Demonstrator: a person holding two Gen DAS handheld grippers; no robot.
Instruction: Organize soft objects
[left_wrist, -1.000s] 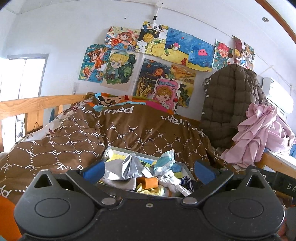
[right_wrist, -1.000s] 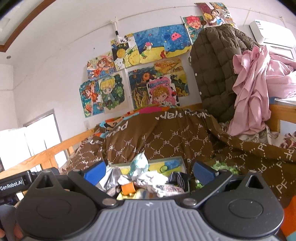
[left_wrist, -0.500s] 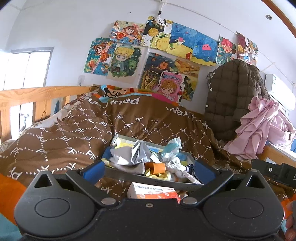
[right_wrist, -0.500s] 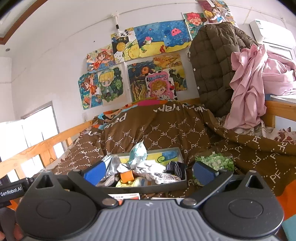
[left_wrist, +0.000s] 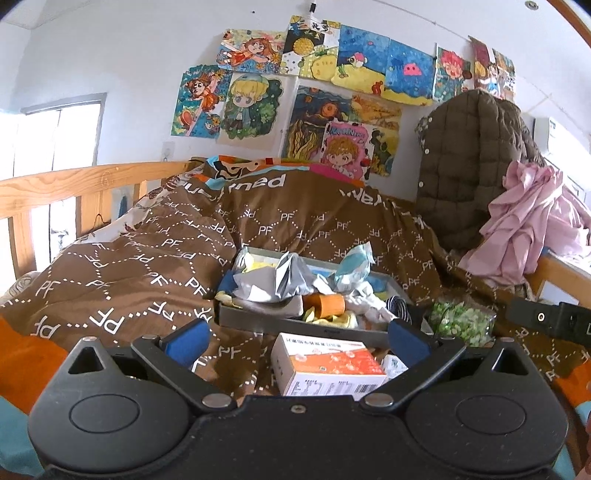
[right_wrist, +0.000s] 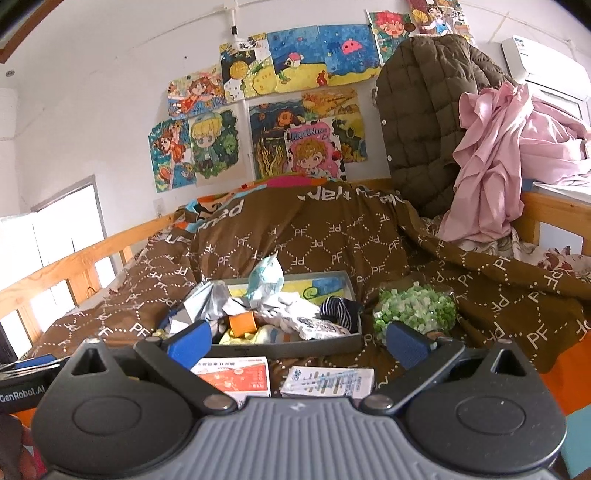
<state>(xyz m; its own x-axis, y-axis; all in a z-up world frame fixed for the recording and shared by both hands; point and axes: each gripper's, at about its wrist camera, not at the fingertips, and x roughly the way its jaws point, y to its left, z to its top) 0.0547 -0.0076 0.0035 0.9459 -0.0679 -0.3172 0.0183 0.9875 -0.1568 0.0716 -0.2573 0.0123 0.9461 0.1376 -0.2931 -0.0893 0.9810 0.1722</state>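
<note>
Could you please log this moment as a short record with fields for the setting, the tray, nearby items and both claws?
setting: bed with brown quilt
tray: grey tray on the quilt, heaped with crumpled wrappers and cloth
beside tray: bag of green pieces, to its right
in front of tray: orange box and blue-and-white box
left claw: open, empty
right claw: open, empty

A shallow grey tray (left_wrist: 295, 325) sits on the brown quilt, heaped with crumpled soft things: silver-grey wrappers (left_wrist: 280, 282), a pale blue packet (right_wrist: 266, 282) standing up, striped socks (right_wrist: 340, 309).
</note>
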